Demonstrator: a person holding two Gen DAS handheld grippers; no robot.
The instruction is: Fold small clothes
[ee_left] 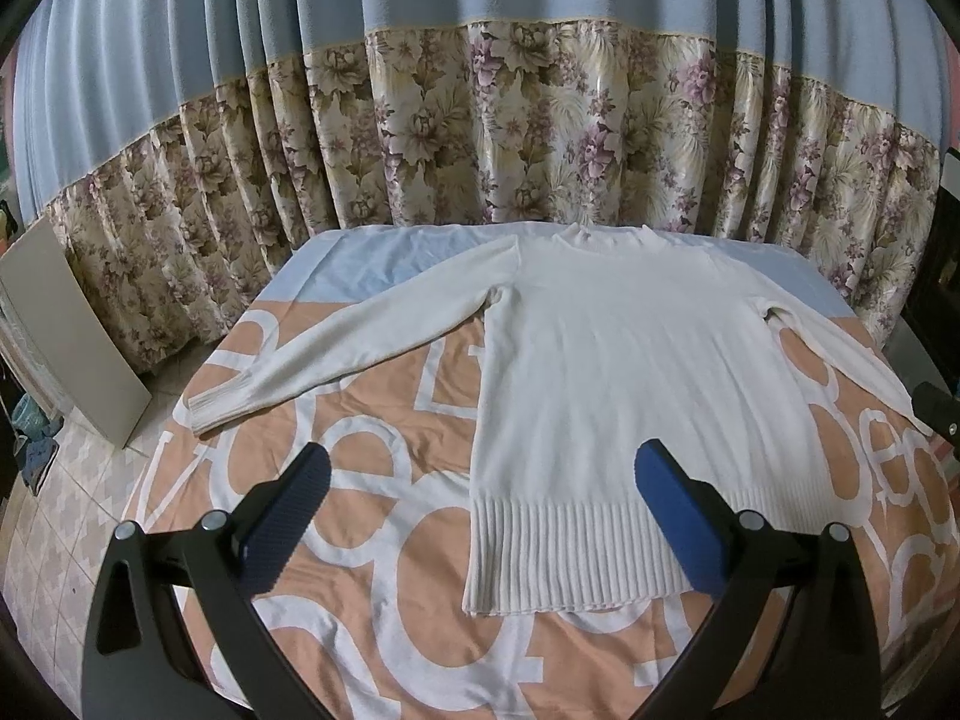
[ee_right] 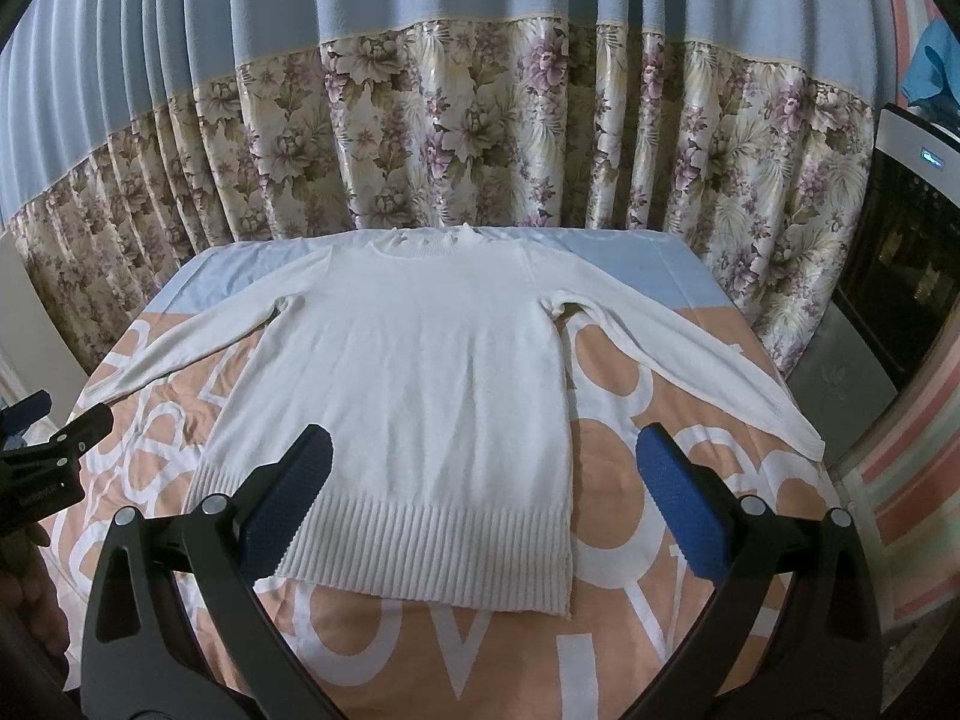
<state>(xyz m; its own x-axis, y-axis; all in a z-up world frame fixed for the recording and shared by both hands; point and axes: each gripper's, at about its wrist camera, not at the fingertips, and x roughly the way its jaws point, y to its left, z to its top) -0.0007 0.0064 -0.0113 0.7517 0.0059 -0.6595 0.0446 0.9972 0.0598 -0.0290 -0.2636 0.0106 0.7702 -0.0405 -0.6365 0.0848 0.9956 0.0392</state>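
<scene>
Sweater: white long-sleeve knit, lying flat and face up on the table cloth, spread out, not folded at all yet.
Where it sits: roughly mid-table, collar at the far edge by the curtain, ribbed hem at the near end, closest to both cameras.
Long axis: runs near-to-far, hem toward the grippers, neck pointing away at the curtain.
Sleeves: both angled out and down from the shoulders; left sleeve cuff lands near the left table edge, right sleeve cuff near the right edge.
Hard to see: in the left wrist view the right sleeve's end runs behind the other gripper at the frame edge, so that cuff is cut off there. In the right wrist view the left cuff is tucked by the dark gripper parts at the far left, tough to make out.
Left gripper: fingers spread wide, holding nothing, hovering over the near left corner of the hem; can't tell if the right pad touches the knit.
Right gripper: also wide apart and not holding anything, straddling the right bottom corner of the hem.
Table cloth: peach with big white letters, pale blue band at the far end.
Curtain: blue on top, floral panel below, right behind the table.
Floor: pale patterned tiles at left, with a board leaning there.
</scene>
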